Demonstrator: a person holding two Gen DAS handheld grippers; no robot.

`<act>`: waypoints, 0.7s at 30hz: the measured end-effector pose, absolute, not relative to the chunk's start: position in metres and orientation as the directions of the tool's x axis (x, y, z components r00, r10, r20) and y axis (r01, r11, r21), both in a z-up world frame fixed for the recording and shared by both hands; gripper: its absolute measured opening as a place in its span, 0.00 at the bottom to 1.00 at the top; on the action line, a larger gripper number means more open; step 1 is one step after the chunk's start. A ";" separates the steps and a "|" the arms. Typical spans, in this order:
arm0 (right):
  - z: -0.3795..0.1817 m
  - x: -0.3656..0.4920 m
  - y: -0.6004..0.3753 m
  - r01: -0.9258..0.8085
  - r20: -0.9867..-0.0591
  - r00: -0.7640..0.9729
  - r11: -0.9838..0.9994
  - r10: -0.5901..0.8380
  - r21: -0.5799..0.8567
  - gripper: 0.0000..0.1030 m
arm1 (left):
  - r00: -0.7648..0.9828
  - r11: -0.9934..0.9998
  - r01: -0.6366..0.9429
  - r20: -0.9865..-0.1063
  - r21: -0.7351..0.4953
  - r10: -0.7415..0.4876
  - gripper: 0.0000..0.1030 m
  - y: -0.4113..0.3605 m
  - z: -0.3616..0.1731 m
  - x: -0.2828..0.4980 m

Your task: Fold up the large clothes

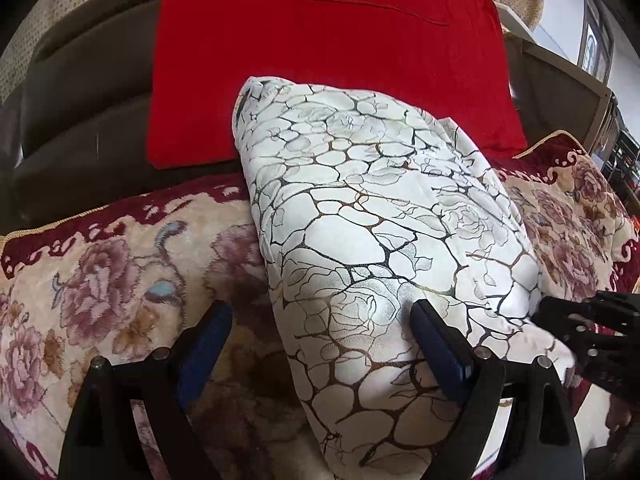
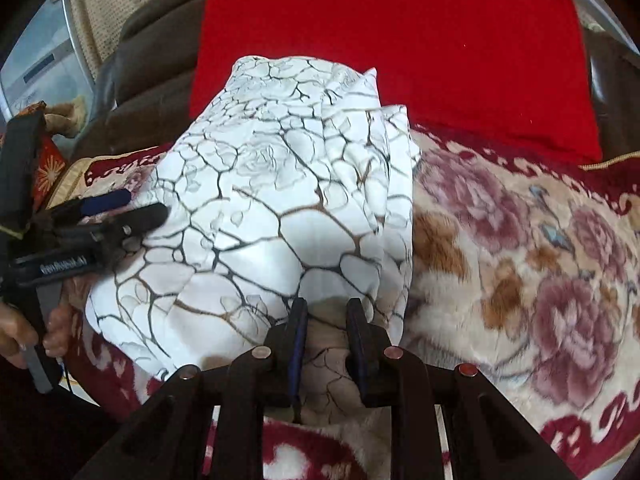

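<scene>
A white cloth [image 1: 360, 240] [image 2: 260, 208] with a dark cracked-vein print lies folded in a long bundle on a floral blanket [image 1: 100, 280] [image 2: 520, 260]. My left gripper [image 1: 322, 324] [image 2: 140, 205] is open wide at the bundle's near left edge, with one blue finger [image 1: 436, 344] over the cloth and the other over the blanket. My right gripper [image 2: 327, 320] [image 1: 548, 316] has narrow jaws with the cloth's near right edge pinched between the pads. A hand [image 2: 20, 332] grips the left gripper's handle.
A red cushion [image 1: 328, 60] [image 2: 400, 40] leans against a brown sofa back [image 1: 80, 92] behind the cloth. The blanket's dark red border [image 1: 120, 216] runs along the back. Shelving and a window [image 1: 600, 52] stand at the far right.
</scene>
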State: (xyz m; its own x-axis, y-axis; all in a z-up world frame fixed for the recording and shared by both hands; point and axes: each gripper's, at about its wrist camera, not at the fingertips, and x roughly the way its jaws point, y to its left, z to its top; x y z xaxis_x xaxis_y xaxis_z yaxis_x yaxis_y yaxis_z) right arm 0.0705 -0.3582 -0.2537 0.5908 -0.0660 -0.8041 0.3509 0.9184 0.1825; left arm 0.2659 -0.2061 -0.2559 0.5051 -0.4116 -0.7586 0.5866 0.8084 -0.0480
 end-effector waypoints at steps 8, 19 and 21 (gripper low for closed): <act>-0.272 0.072 -0.366 0.355 -0.791 0.610 0.905 -0.033 0.236 0.23 | 0.593 0.889 0.453 -0.722 -0.068 -0.357 0.88 -0.174 -0.243 0.284; -0.261 0.065 -0.377 0.369 -0.767 0.641 0.873 0.009 0.318 0.24 | 0.575 0.900 0.435 -0.761 -0.030 -0.303 0.92 -0.177 -0.261 0.290; -0.250 0.068 -0.386 0.359 -0.758 0.651 0.864 0.039 0.353 0.24 | 0.599 0.907 0.421 -0.749 -0.005 -0.282 0.92 -0.177 -0.256 0.288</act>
State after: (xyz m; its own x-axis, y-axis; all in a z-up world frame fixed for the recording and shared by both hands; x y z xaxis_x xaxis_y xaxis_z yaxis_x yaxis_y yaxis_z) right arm 0.0676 -0.3862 -0.2500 0.6512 0.0389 -0.7579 0.3590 0.8641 0.3528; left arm 0.2883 -0.1766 -0.2564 0.5991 -0.2824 -0.7492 0.4212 0.9069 -0.0050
